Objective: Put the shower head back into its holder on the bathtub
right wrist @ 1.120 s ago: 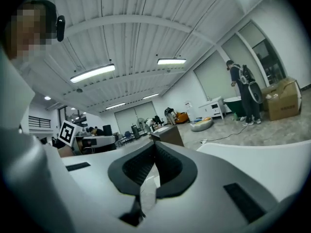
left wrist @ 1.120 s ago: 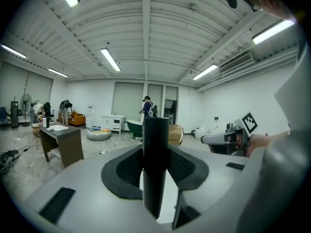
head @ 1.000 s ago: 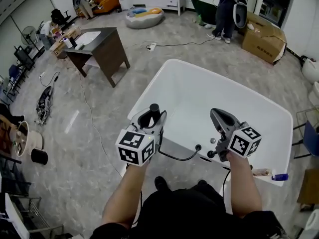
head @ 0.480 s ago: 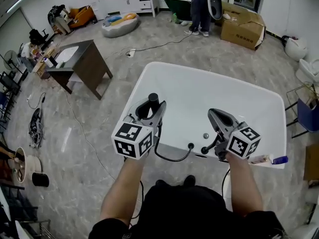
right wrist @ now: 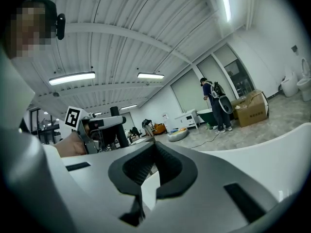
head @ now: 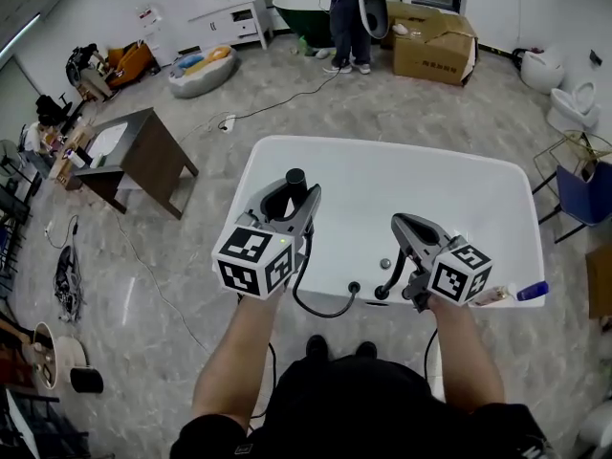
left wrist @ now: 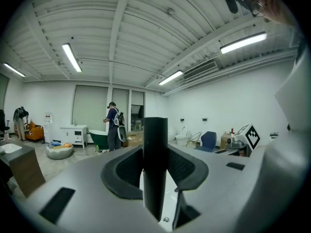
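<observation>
The shower head (head: 295, 178) is a black cylinder standing upright between the jaws of my left gripper (head: 287, 197), which is shut on it over the near left part of the white bathtub (head: 402, 165). The left gripper view shows the same black cylinder (left wrist: 155, 169) clamped between the pads. Its black hose (head: 320, 310) loops down to a fitting (head: 354, 286) on the tub's near rim. My right gripper (head: 398, 224) hovers over the near rim beside the tap fittings (head: 386, 264), shut with nothing in it (right wrist: 151, 171).
A brown desk (head: 134, 156) stands left of the tub. A person (head: 349, 12) stands at the back by a dark green tub (head: 301, 10) and a cardboard box (head: 435, 54). A blue chair (head: 583, 194) is at the right. A small bottle (head: 521, 293) lies on the tub's near right corner.
The view has swung round the tub. My left gripper has risen a little with the shower head, and the hose loop has followed. The right gripper has shifted slightly left along the rim.
</observation>
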`<state>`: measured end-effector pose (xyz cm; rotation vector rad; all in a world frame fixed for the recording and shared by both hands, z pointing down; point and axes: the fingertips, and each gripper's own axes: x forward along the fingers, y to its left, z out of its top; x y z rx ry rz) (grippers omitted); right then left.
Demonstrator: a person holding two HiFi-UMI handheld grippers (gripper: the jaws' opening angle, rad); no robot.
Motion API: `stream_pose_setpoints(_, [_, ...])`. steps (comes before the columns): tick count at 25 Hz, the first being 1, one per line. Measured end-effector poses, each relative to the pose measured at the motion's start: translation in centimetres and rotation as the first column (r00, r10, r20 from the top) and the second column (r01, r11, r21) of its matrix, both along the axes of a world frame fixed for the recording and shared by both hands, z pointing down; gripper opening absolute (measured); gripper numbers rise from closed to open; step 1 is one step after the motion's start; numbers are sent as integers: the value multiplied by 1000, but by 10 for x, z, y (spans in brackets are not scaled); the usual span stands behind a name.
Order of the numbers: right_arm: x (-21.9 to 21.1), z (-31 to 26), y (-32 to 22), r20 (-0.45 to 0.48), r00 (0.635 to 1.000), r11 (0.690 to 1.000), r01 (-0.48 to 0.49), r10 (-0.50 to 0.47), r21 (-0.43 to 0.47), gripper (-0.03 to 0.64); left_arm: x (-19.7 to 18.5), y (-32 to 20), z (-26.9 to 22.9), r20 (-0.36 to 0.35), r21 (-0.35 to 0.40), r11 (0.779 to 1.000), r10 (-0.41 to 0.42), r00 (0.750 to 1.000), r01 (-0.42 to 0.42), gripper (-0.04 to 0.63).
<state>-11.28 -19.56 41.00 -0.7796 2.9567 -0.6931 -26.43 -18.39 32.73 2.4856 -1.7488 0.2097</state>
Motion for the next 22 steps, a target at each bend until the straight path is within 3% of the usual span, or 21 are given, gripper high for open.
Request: stream_pose_setpoints(22, [-2,-15,-18,21,998,997,-62,62,35,17,20,-49,-66,41,111,983,144,989,-147,144])
